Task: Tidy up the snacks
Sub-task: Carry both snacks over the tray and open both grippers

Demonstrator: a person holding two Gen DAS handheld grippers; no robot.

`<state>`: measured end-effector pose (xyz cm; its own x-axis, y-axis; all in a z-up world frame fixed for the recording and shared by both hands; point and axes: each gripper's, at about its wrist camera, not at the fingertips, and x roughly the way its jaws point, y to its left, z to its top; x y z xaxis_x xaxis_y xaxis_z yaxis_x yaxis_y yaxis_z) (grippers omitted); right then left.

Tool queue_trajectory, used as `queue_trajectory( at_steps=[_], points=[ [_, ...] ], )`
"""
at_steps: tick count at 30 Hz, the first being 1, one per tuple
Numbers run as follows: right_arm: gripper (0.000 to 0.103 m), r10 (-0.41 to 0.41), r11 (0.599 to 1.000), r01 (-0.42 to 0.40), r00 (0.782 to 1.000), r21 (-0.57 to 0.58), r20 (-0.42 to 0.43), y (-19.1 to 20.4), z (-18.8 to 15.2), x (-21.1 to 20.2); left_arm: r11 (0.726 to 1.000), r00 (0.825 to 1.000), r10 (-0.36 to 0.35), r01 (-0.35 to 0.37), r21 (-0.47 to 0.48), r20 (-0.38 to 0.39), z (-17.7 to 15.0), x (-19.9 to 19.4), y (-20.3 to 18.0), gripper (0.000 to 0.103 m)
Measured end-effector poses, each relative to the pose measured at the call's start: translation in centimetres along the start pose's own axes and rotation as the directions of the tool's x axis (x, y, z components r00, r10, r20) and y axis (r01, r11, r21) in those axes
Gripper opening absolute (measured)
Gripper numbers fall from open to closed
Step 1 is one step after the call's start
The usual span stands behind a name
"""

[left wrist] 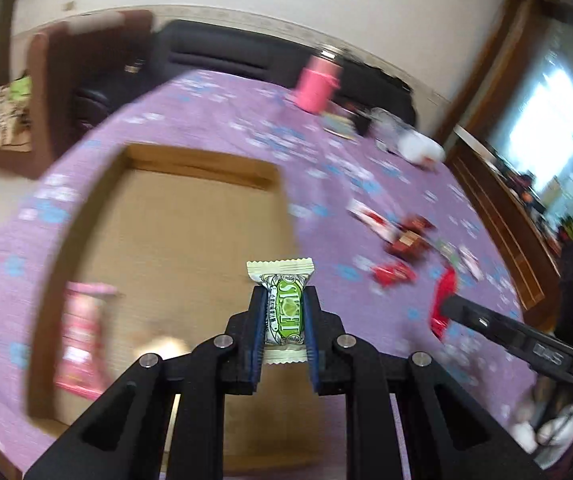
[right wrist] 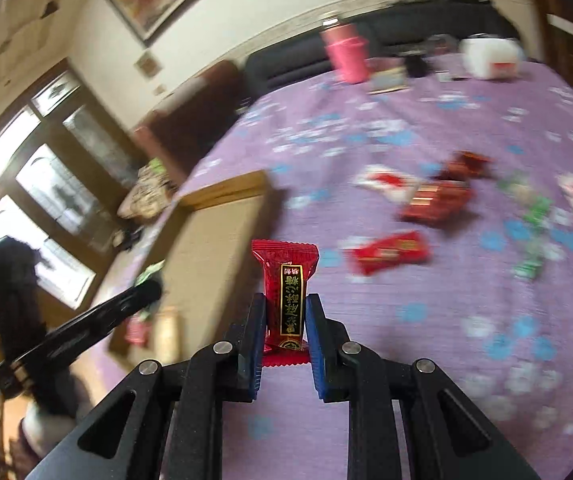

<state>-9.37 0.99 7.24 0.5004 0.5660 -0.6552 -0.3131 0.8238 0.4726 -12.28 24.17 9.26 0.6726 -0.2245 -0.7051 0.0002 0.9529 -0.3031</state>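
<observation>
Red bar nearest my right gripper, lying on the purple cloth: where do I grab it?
Pinch the red bar across its narrow middle, from above. It lies flat, long axis roughly left-right, clear of the other snacks. The right gripper must first drop its red candy.

Left gripper [left wrist: 285, 312], right gripper [right wrist: 285, 314] (both clamped)

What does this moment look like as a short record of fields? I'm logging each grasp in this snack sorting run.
left gripper: shut on a green and white candy, over the cardboard box
right gripper: shut on a red candy, over the purple tablecloth
in box: pink packet
loose snacks: red bar and others on the cloth
far edge: pink cup
</observation>
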Motion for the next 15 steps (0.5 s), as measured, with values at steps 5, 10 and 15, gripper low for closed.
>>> queue_trajectory(
  at_steps=[5, 10, 15],
  points=[
    [0.021, 0.071, 0.995, -0.077, 0.993, -0.062, -0.092, 5.7, 1.0, 4.9, 0.995, 0.997, 0.073, -0.073, -0.062, -0.006, 1.9, 0.5, 5.9, 0.017],
    [0.022, 0.07, 0.99, -0.09, 0.981, -0.106, -0.179, 10.0, 1.4, 11.0, 0.989, 0.993, 0.107, -0.111, -0.101, -0.044, 2.5, 2.6, 9.7, 0.017],
    [0.022, 0.03, 0.99, -0.059, 0.974, -0.127, -0.223, 11.7, 1.4, 15.3, 0.986, 0.99, 0.115, -0.123, -0.113, -0.075, 2.9, 4.3, 11.5, 0.017]
  ],
)
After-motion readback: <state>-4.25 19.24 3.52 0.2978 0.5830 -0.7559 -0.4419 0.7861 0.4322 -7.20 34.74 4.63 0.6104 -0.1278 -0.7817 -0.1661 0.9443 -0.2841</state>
